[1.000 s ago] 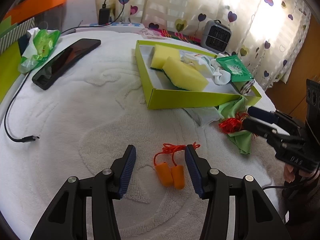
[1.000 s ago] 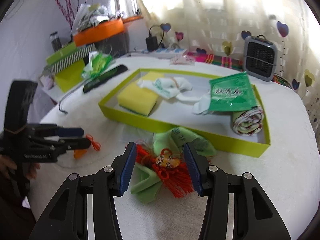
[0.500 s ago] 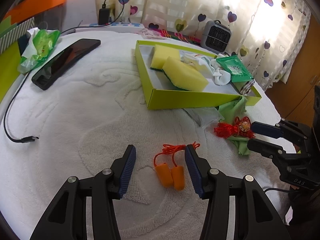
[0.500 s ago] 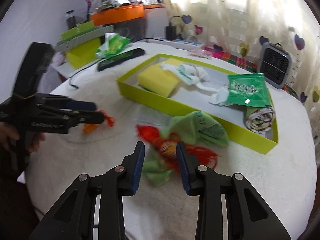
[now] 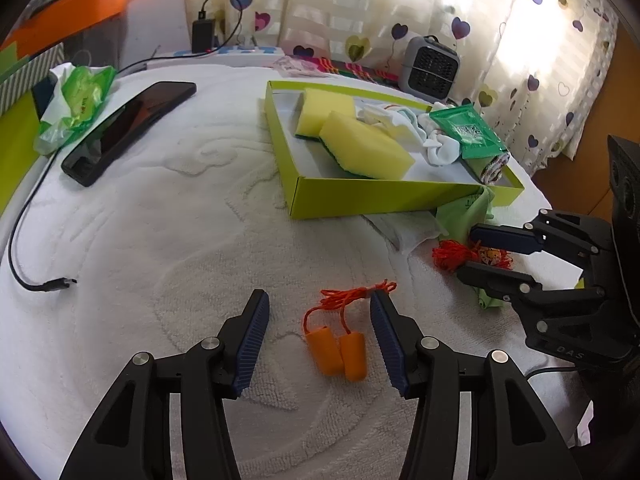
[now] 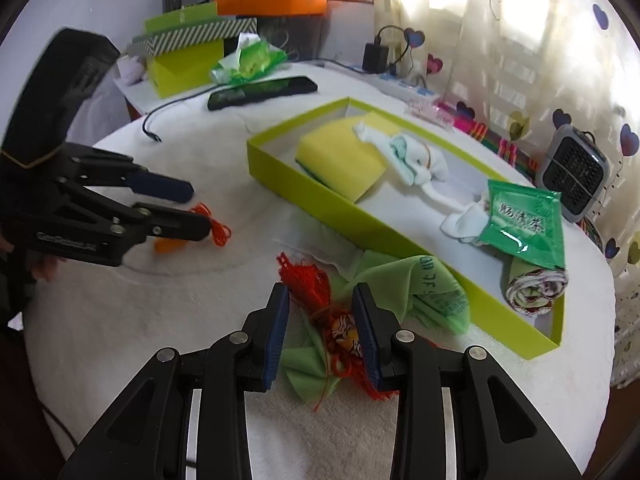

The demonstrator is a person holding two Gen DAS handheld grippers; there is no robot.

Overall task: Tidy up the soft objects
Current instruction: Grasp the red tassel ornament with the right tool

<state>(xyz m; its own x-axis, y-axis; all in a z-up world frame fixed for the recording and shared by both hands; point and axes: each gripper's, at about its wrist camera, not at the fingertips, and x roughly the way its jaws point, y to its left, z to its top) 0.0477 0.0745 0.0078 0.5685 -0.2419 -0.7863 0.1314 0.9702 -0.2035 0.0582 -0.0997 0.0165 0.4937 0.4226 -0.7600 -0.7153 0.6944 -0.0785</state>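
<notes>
A pair of orange corded earplugs [image 5: 338, 350] lies on the white towel between the fingers of my open left gripper [image 5: 318, 330], untouched. My right gripper [image 6: 322, 320] is open around a red tassel charm [image 6: 340, 330] that lies on a green cloth [image 6: 430, 294]; the jaws are narrowed and the right pad is close to the charm. The charm [image 5: 472, 256] and right gripper [image 5: 476, 252] also show in the left wrist view. The lime-green box [image 5: 380, 198] holds yellow sponges [image 5: 366, 146], white socks [image 6: 416, 160], a green packet [image 6: 520, 224] and a rolled cloth [image 6: 536, 288].
A black phone [image 5: 128, 130] and a green tissue pack [image 5: 78, 100] lie at the far left, with a black cable [image 5: 24, 248]. A small grey fan [image 5: 432, 66] stands behind the box. Stacked boxes [image 6: 188, 56] stand beyond the table.
My right gripper has swung and moved in over the red tassel charm, and its jaws have narrowed around it. The left gripper and earplugs have not moved.
</notes>
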